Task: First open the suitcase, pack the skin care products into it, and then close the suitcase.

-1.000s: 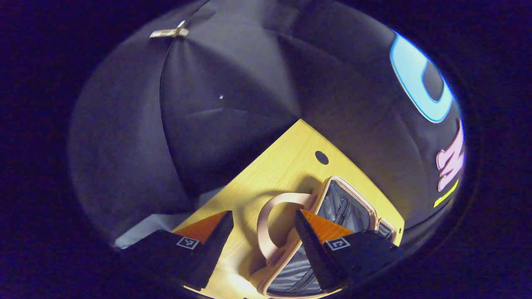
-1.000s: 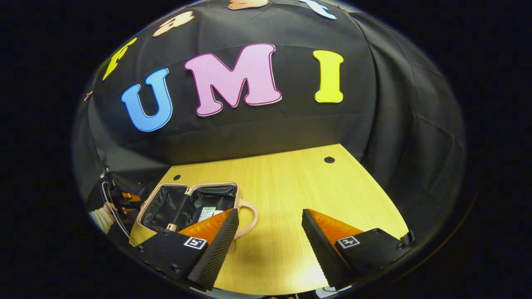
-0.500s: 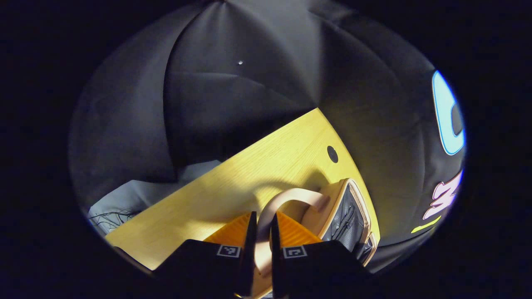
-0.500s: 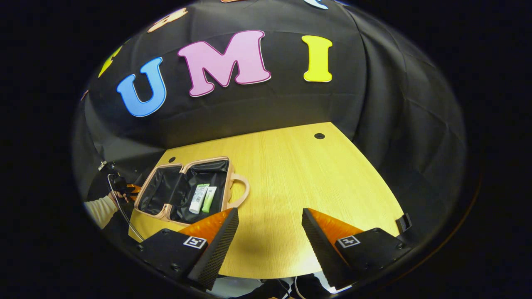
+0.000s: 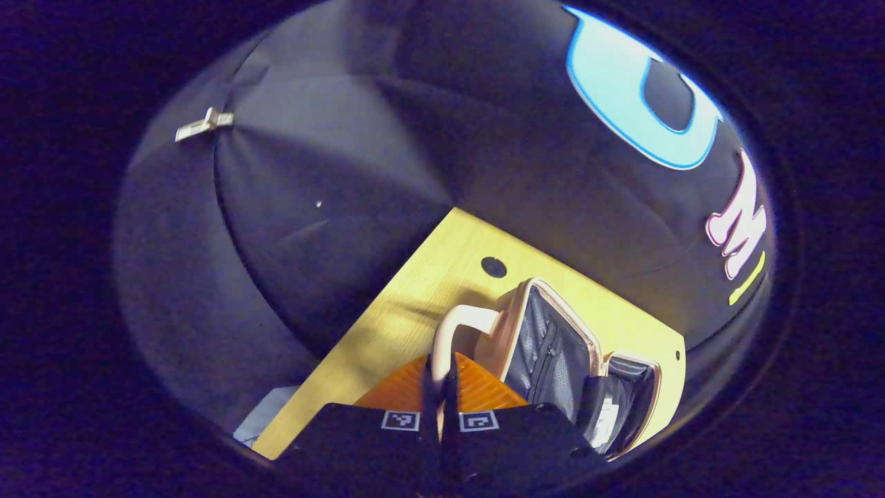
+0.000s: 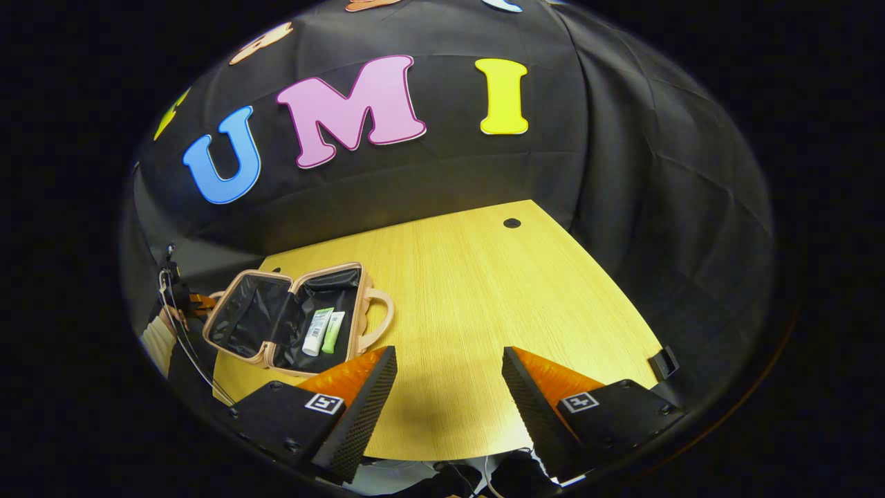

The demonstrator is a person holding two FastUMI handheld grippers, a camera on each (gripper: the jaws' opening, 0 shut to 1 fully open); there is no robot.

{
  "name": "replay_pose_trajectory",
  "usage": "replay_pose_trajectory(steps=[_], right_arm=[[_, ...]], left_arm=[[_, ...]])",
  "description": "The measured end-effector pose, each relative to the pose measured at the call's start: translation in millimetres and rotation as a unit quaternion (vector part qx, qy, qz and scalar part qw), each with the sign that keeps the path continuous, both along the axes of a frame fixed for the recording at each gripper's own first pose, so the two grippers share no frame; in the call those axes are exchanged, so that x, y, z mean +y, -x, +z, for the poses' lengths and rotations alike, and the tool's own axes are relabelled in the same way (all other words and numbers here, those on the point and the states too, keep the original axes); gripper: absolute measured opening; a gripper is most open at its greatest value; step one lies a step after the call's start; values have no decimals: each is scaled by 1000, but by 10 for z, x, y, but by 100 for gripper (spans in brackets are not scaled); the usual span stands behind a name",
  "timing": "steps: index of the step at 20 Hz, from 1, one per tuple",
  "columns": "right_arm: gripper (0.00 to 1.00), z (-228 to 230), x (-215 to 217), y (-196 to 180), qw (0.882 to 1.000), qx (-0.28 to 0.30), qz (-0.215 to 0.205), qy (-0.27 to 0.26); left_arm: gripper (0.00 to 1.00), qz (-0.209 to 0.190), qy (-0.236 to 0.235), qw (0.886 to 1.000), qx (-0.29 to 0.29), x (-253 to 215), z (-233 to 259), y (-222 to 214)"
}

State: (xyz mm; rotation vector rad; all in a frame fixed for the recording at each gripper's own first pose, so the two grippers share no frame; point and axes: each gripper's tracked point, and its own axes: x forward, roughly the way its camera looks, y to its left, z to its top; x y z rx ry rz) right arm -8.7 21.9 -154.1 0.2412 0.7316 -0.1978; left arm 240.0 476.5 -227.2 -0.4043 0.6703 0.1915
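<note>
Your left gripper (image 5: 440, 404) is clamped on the pink handle (image 5: 456, 326) of the suitcase (image 5: 553, 346), both fingers pressed against the loop just ahead of the camera, with that half of the case tipped up to the right of the fingers. That hold makes sense as a way to swing the half over onto the other one, since the handle is the one rigid part that stands clear of the lining. From your right gripper (image 6: 448, 394), whose fingers stand wide apart with nothing between them, the suitcase (image 6: 290, 319) lies open on the table (image 6: 484, 297) ahead and to the left, one half lifted at an angle. A white tube (image 6: 317, 331) and a green tube (image 6: 333, 332) lie side by side in the flat half, touching or nearly so, so packing looks done and closing is the step in hand. The case sits near the table's left edge, close to the hand (image 6: 166, 325) behind it, so keep the swing inward. Ahead and right of your right gripper the tabletop is bare, giving you room to come across and steady the lower shell.
</note>
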Motion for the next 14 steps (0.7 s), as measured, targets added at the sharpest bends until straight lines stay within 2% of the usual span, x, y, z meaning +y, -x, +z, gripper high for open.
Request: replay_pose_trajectory(steps=[4, 8, 10, 14], right_arm=[[98, 61, -116, -97, 1000, -22, 2, -13], [97, 130, -351, -148, 999, -36, 33, 2], [97, 177, -506, -183, 998, -49, 38, 3], [97, 182, -796, -196, 998, -60, 31, -11]], left_arm=[[6, -45, -58, 996, -43, -476, 861, 46], [6, -100, -94, 987, -87, -1361, 1573, 132], [6, -130, -82, 982, -111, -1977, 1788, 187], [6, -193, 0, 972, -136, -3376, 1778, 367]])
